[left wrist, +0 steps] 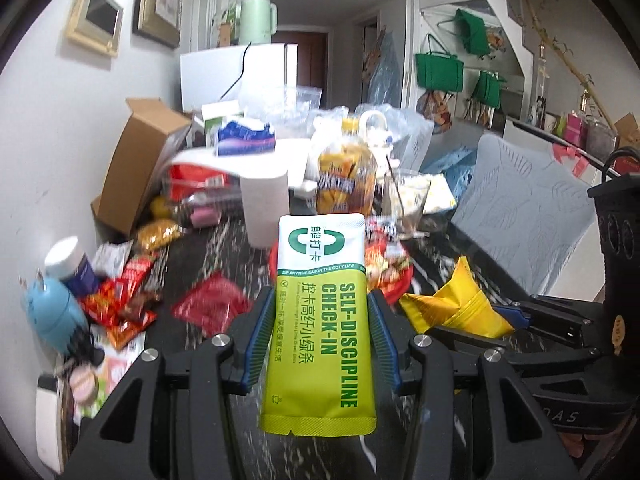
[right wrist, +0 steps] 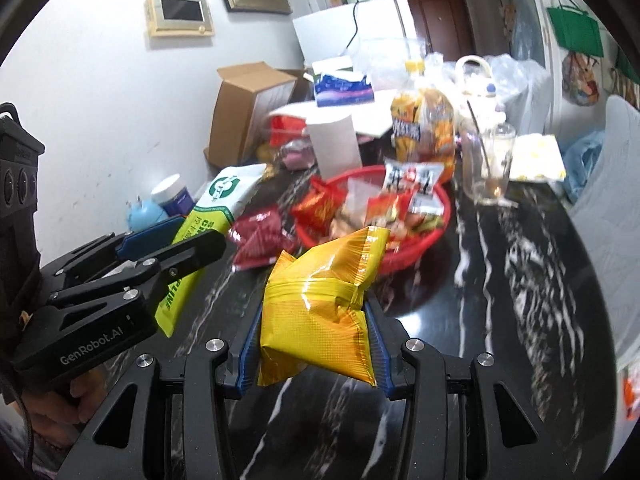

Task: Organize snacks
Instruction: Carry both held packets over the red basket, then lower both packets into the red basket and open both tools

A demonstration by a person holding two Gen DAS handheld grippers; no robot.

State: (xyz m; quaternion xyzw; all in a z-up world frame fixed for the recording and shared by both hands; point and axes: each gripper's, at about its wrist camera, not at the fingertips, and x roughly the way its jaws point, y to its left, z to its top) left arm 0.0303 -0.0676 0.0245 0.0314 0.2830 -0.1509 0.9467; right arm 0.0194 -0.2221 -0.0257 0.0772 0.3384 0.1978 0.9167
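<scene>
Green-white sachet (left wrist: pixel 320 320) clenched in left gripper (left wrist: pixel 320 344); yellow snack bag (right wrist: pixel 320 312) clenched in right gripper (right wrist: pixel 316 344), both short of red basket (right wrist: pixel 436 224), probably bound there.

1. Right gripper (right wrist: pixel 316 316): blue-padded jaws clamp a yellow-orange snack bag (right wrist: pixel 320 300), held clear above the black marble table (right wrist: pixel 520 280).
2. Left gripper (right wrist: pixel 176 236) at frame left grips a green-and-white sachet (right wrist: pixel 218 204), also off the table.
3. Red basket (right wrist: pixel 436 224) ahead, just beyond the yellow-orange bag, holds mixed snack packets.
4. Dark red packet (right wrist: pixel 256 236) lies on the table left of the basket.
5. White paper roll (right wrist: pixel 334 148) stands upright behind the basket; a glass cup (right wrist: pixel 490 168) with a stirrer stands to its right.
6. Open cardboard box (right wrist: pixel 244 112) leans against the wall.
</scene>
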